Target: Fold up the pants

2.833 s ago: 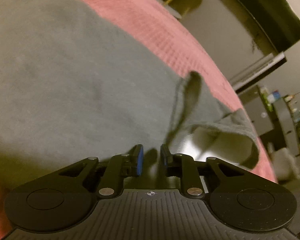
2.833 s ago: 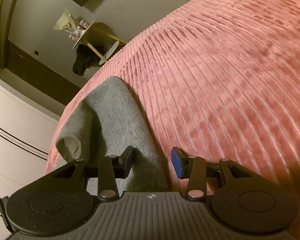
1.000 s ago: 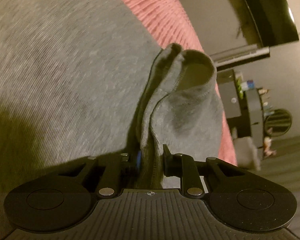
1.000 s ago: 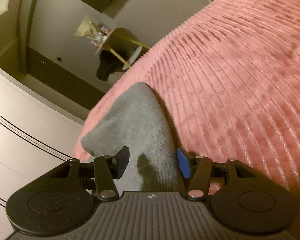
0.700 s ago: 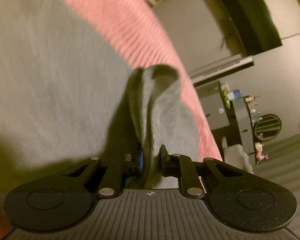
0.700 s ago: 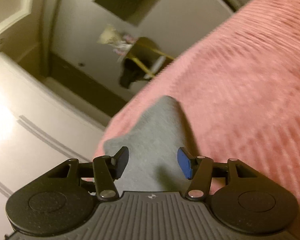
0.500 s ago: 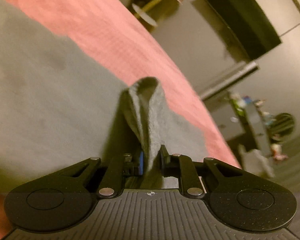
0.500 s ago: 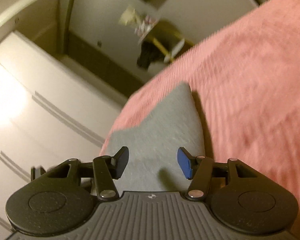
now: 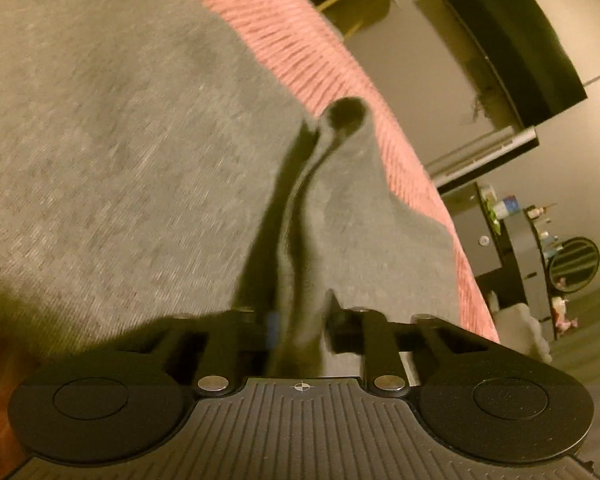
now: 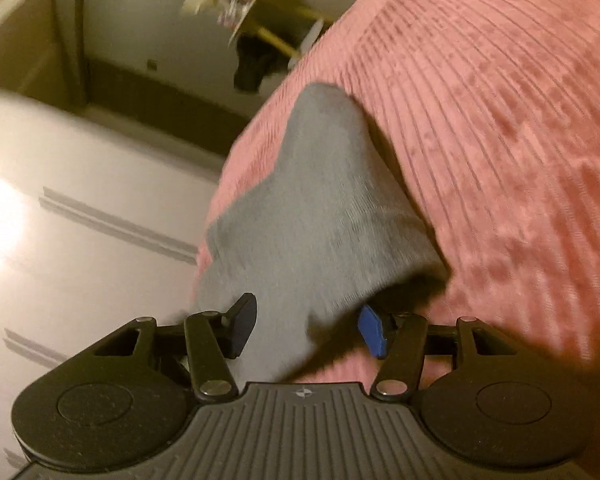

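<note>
Grey pants (image 9: 120, 140) lie on a pink ribbed bedspread (image 9: 300, 40). My left gripper (image 9: 300, 320) is shut on a raised fold of the grey fabric, which stands up in a ridge ahead of the fingers. In the right wrist view a grey pant leg end (image 10: 320, 208) is lifted over the pink bedspread (image 10: 500, 140). My right gripper (image 10: 306, 328) has its jaws wide apart with the grey cloth lying between them; the blue pads do not press on it.
Past the bed's edge in the left wrist view stand a dark TV (image 9: 520, 48) and a black shelf unit (image 9: 520, 240). In the right wrist view white wardrobe doors (image 10: 80, 220) stand at left, and a small yellow table (image 10: 276, 36) with a dark garment stands behind.
The left gripper has stayed shut on the fold and carried it along over the pants. The right gripper stays open with the cloth between its jaws, and its view has swung toward the wardrobe.
</note>
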`<action>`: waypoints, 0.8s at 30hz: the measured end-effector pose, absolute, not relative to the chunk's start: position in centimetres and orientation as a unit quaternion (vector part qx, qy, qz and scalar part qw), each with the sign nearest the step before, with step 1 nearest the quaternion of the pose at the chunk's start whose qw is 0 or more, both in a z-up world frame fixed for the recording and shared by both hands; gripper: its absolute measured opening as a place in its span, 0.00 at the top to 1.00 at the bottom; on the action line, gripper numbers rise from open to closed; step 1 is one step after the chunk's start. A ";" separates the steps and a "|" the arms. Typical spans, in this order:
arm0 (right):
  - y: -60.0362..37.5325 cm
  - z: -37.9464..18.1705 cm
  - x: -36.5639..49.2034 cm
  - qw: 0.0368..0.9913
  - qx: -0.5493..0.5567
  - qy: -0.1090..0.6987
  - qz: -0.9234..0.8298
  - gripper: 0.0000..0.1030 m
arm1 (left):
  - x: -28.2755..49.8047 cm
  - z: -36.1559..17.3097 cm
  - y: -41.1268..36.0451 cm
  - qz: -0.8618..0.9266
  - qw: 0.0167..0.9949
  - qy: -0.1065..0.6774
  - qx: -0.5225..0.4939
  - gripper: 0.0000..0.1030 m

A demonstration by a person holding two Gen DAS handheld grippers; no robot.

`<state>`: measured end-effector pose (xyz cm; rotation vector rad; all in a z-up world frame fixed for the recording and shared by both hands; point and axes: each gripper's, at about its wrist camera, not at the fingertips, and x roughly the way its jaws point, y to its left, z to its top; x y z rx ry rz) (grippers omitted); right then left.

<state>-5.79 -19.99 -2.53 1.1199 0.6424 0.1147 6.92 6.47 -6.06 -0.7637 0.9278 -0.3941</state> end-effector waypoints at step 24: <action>-13.4 -2.8 -1.6 0.796 0.469 0.382 0.008 0.81 | 3.9 -3.3 11.8 -0.097 0.889 0.319 -0.313 0.77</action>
